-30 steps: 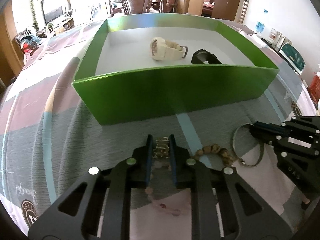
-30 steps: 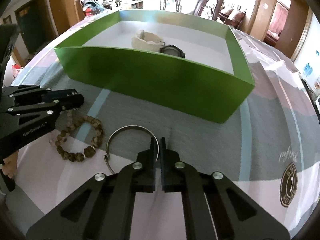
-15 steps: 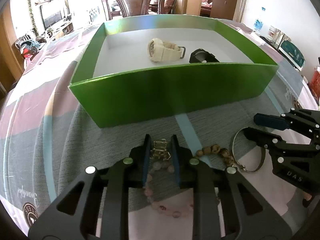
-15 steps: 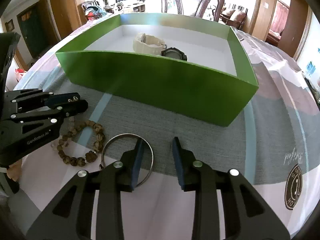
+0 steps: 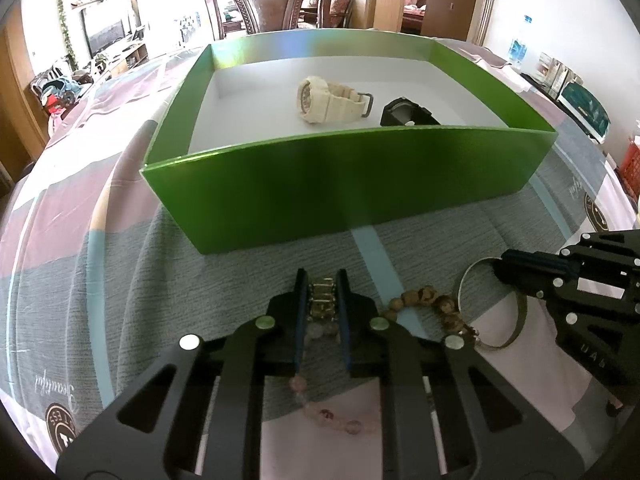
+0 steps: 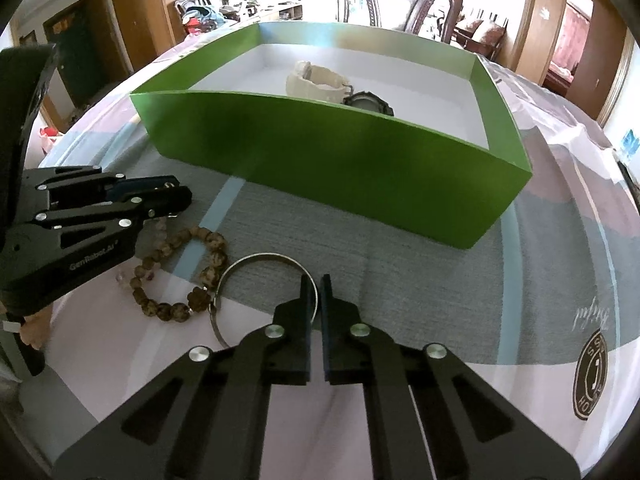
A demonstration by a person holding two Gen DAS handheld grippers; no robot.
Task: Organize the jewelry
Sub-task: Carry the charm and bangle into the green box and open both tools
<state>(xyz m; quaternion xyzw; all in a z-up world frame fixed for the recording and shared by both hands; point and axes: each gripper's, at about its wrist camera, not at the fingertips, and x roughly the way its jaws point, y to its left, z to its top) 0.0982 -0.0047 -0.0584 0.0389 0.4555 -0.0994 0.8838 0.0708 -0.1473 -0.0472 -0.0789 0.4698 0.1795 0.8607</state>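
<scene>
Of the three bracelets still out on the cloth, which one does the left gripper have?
The pink bead bracelet with the gold links: the left gripper is shut on it. The brown bead bracelet lies free, and the right gripper pinches the metal bangle.

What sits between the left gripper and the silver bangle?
The brown bead bracelet, lying between left gripper and silver bangle, touching the bangle's near-left rim. Clearest in the right wrist view.

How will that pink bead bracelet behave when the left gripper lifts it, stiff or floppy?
Probably floppy: the pink bead bracelet trails in a loose curve behind the left gripper, which pinches only its gold links. The free beads would likely sag and swing. It looks light, so the hold should do.
</scene>
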